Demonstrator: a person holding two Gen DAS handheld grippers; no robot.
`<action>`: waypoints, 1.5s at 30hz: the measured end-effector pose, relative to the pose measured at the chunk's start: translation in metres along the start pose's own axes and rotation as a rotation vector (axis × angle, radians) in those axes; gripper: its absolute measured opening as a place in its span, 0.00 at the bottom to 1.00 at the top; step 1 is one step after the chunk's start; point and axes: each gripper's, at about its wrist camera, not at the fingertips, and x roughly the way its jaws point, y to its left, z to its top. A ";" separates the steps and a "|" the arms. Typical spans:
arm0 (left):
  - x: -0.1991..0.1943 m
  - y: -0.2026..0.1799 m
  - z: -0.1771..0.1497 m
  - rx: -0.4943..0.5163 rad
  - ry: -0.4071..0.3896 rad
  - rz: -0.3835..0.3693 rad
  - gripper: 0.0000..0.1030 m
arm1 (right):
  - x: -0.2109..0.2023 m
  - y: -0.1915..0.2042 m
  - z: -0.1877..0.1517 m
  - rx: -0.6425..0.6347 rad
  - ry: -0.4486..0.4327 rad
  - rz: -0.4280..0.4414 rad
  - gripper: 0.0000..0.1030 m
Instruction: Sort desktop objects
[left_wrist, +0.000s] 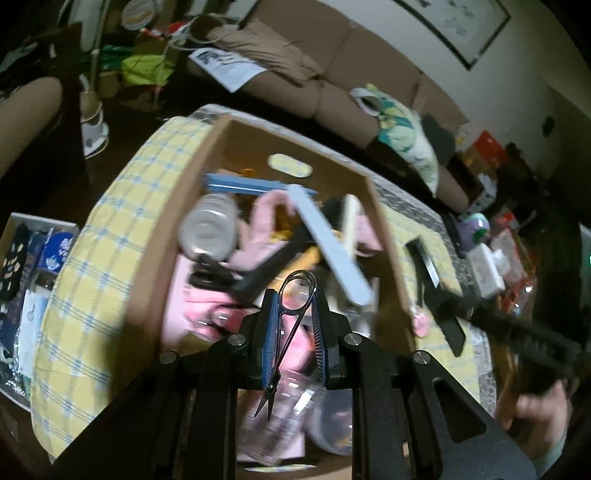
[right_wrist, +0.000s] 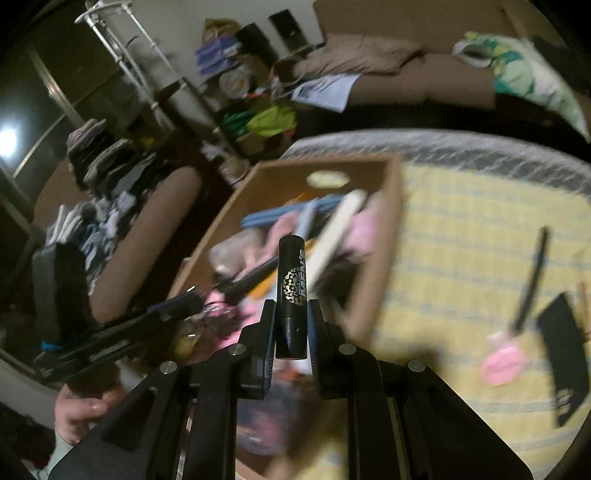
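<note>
My left gripper is shut on small black thread snips, loop end forward, held over the open cardboard box. The box holds a round tin, pink cloth, a blue strip and a grey nail file. My right gripper is shut on a black lip-balm tube marked MENS, held upright above the same box. The left gripper shows at the left of the right wrist view.
The box stands on a yellow checked cloth. On the cloth to the right lie a pink-ended black brush and a flat black object. A brown sofa stands behind. A tray of small items sits at the left.
</note>
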 end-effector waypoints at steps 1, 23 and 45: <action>0.002 0.005 0.002 -0.009 0.002 0.006 0.17 | 0.012 0.007 -0.004 0.011 0.013 0.023 0.15; -0.023 -0.012 -0.001 0.035 -0.032 0.003 0.68 | 0.009 0.035 -0.026 -0.039 -0.011 -0.069 0.82; -0.018 -0.130 -0.035 0.274 -0.042 0.038 1.00 | -0.095 -0.086 -0.078 0.085 -0.120 -0.435 1.00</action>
